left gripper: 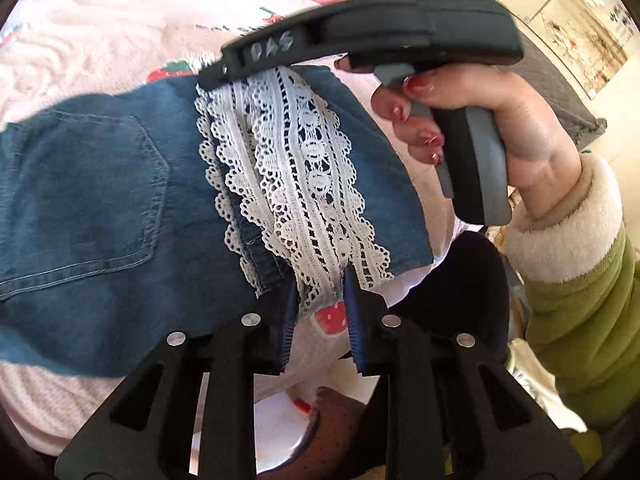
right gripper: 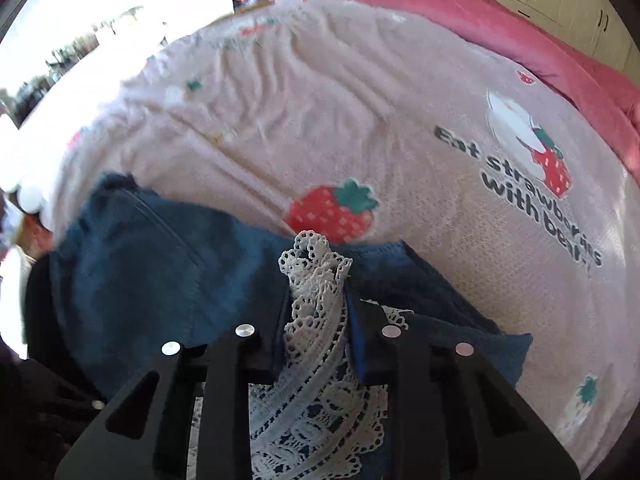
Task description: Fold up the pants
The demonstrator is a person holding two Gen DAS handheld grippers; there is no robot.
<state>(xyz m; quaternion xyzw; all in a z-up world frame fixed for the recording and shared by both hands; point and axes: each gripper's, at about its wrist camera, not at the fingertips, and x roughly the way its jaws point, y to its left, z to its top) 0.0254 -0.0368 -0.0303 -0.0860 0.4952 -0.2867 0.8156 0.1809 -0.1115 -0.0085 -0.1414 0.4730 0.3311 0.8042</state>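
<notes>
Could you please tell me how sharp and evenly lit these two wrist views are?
Left wrist view: crisp on the blue denim pants with white lace trim, with fisheye curvature at the edges. Right wrist view: softer, motion-smeared on the pants' left side, and blown out by the bright window at upper left.

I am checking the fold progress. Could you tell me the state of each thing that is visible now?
denim pants: lying on the bed, partly folded, back pocket up.
lace hem: bunched, held at both ends.
left gripper: shut on the lace hem.
right gripper: shut on the lace hem.
strawberry bedsheet: spread out, wrinkled.
pink blanket: pushed to the far edge.
</notes>
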